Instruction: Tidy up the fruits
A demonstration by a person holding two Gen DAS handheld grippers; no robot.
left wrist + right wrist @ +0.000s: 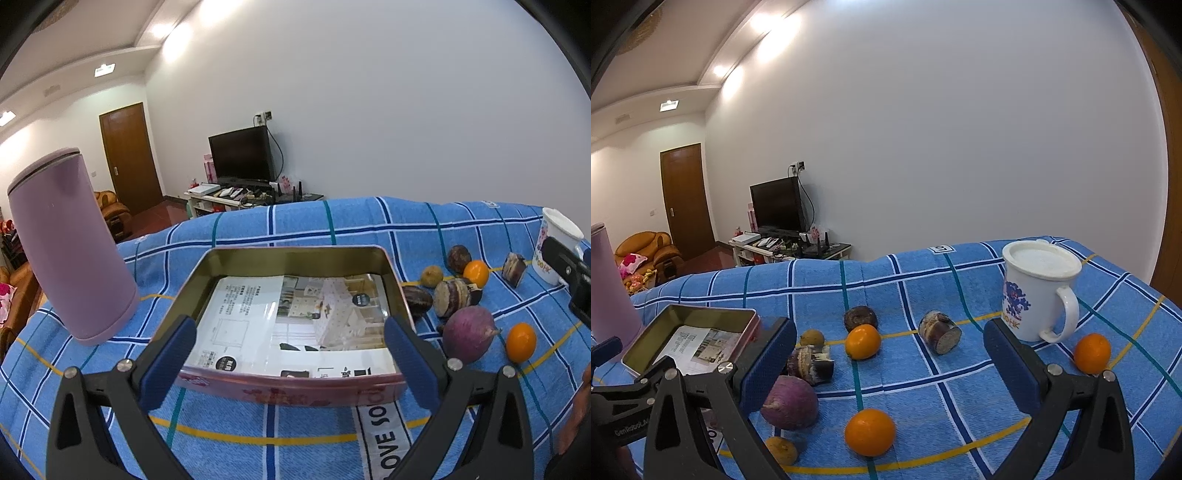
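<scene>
fruits (870, 431) lie near a cloth strip (380, 435) reading "love so".

Three oranges (869, 431) – scattered on cloth; open tin (295, 266) lies beside.

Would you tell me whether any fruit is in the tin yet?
No fruit yet. The open tin holds only a printed leaflet; the oranges lie on the cloth.

Metal tin (295, 254), woven cloth (295, 435), glossy mug (1034, 295)
</scene>
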